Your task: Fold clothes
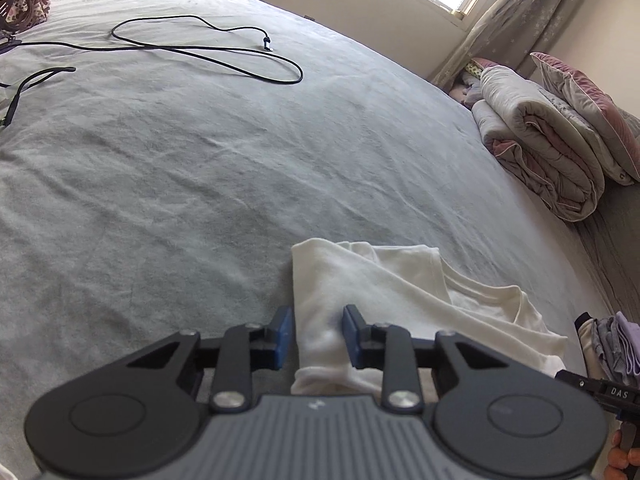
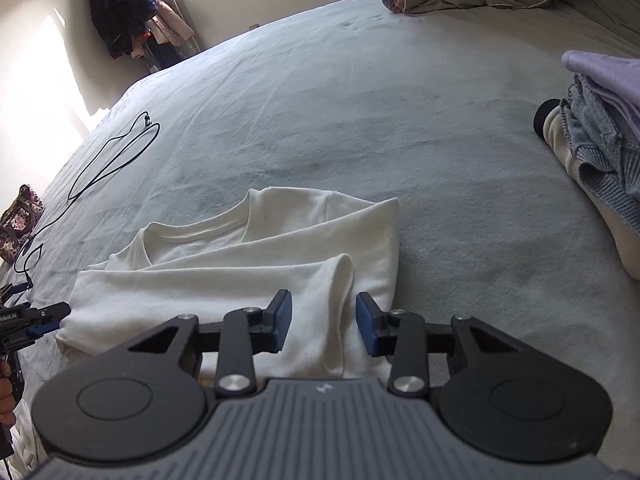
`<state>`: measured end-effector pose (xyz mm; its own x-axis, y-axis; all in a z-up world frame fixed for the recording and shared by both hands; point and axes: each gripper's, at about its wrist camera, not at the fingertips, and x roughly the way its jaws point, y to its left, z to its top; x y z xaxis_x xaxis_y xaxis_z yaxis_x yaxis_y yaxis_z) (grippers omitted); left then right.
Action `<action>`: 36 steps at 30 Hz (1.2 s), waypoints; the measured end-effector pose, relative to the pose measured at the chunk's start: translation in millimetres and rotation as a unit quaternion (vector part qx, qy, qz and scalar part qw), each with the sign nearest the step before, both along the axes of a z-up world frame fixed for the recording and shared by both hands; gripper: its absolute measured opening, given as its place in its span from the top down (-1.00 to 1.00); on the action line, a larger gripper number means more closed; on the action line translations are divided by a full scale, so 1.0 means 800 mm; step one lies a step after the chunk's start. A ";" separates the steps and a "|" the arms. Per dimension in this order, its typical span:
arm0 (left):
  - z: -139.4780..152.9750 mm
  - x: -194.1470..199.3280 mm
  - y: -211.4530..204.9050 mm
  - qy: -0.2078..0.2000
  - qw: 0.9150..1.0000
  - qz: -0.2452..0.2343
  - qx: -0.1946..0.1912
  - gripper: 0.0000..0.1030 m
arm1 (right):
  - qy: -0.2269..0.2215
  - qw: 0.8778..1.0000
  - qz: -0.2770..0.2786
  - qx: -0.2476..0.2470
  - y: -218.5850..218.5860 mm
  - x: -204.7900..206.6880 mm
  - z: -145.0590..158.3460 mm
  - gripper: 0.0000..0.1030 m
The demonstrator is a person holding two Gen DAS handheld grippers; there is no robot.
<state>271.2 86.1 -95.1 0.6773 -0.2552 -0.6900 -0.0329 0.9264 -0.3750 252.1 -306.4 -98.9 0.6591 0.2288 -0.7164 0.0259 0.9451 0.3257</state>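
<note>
Bed (image 1: 200,180): both grippers angled down astride shirt (image 1: 400,292).

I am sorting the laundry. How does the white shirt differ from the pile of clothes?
The white shirt is one pale garment, lying low and half folded; the pile of clothes stacks several pieces, lilac, blue and cream. The shirt lies between both grippers' fingers; the pile lies apart. Both rest on the grey bed.

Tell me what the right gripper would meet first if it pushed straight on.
Most likely the white shirt: the right gripper already has a fold of it between its fingers, with grey bedsheet beyond.
</note>
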 end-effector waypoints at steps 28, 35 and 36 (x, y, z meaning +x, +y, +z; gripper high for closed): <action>-0.036 0.002 -0.023 -0.092 0.996 0.004 0.011 0.75 | -0.070 0.989 -0.026 -0.129 0.018 -0.006 -0.014 0.92; -0.001 -0.027 -0.020 -0.165 0.984 0.018 0.068 0.51 | -0.092 0.988 -0.051 -0.117 0.012 -0.022 -0.004 0.22; 0.001 -0.031 -0.022 -0.172 0.982 0.011 0.072 0.51 | -0.105 0.986 -0.053 -0.118 0.013 -0.027 -0.001 0.15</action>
